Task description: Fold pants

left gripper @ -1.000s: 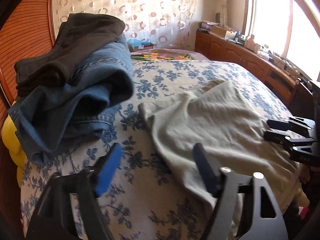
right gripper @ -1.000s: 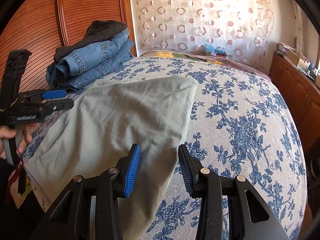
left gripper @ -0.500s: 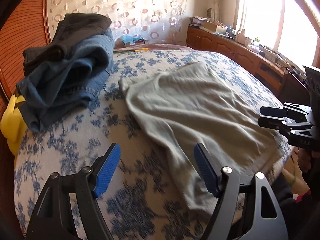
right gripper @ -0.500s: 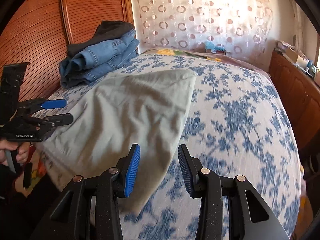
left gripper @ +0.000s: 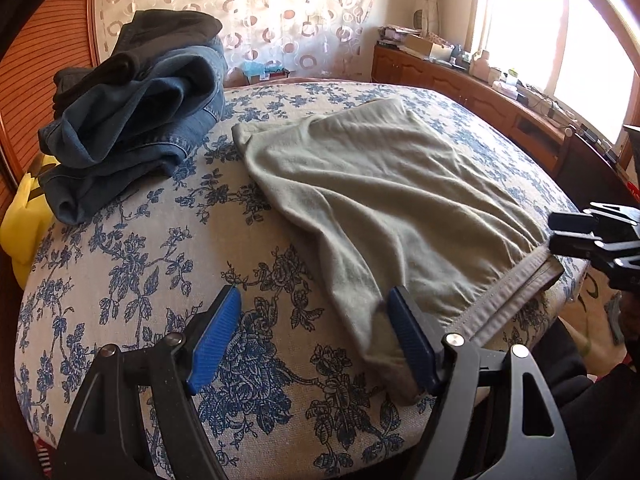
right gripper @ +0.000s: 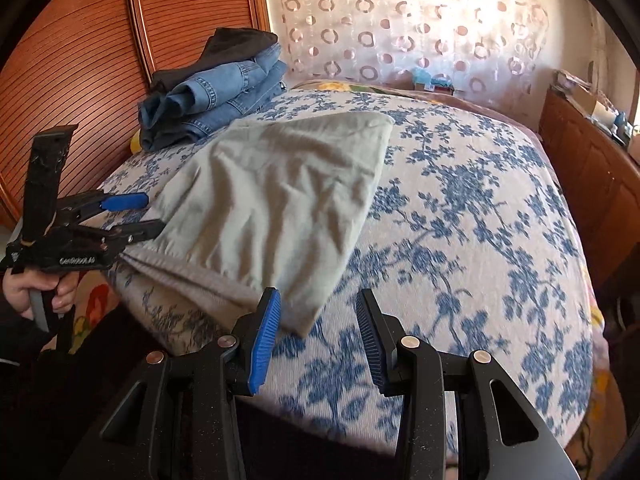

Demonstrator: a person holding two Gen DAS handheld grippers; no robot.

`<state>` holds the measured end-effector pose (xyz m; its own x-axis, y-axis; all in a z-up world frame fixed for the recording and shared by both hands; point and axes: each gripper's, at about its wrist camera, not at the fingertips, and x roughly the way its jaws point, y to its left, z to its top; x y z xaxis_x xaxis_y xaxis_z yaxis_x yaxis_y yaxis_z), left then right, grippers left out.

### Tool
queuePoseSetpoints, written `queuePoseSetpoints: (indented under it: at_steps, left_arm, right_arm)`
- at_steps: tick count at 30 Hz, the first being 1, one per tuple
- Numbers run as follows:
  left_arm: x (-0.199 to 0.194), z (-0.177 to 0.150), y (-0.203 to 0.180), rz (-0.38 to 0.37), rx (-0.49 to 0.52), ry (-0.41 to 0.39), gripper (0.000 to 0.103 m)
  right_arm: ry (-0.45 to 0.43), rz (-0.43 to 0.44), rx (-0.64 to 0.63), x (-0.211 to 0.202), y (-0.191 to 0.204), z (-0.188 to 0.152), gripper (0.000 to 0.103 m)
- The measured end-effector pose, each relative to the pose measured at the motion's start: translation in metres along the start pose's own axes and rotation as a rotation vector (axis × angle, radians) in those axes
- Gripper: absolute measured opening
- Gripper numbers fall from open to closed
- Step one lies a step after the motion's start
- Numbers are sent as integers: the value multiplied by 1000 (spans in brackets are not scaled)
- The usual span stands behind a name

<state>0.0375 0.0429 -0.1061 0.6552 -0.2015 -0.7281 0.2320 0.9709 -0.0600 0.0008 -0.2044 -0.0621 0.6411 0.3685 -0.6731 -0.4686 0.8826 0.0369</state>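
Left gripper (left gripper: pixel 312 340) jaws wide apart; right gripper (right gripper: pixel 318 330) jaws seemingly parted too

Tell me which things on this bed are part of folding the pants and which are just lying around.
Part of the job:
green pants
left gripper
right gripper

Just lying about:
stack of jeans
yellow item beside the stack
clutter on the sideboard

Bright window (left gripper: pixel 560 40) glare, backlit curtain (right gripper: pixel 400 20), fisheye-bent edges, slight motion blur.

Pants (left gripper: pixel 372 184) lie on the bed (left gripper: pixel 132 264), folded jeans (left gripper: pixel 132 120) stacked behind (toward the headboard).
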Motion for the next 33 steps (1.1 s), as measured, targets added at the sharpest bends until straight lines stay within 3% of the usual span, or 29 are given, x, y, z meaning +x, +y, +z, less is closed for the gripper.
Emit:
queuePoseSetpoints:
  at_steps: [9, 12, 14, 17, 25, 33]
  left_arm:
    - [-1, -2, 0, 7, 1, -10, 77]
    - [-1, -2, -1, 8, 0, -12, 77]
    - [-1, -2, -1, 9, -1, -12, 77]
    - [-1, -2, -1, 11, -1, -13, 77]
    - [-1, -2, -1, 17, -5, -15, 77]
    - [-1, -1, -1, 23, -17, -9, 78]
  right_arm:
    - [34, -6, -19, -3, 6, -11, 41]
    - [14, -12, -11, -3, 8, -7, 29]
    - [9, -4, -16, -3, 11, -6, 13]
    - [8, 22, -20, -3, 13, -8, 2]
    - [-3, 72, -15, -29, 13, -15, 1]
    - [52, 86, 17, -20, 9, -24, 2]
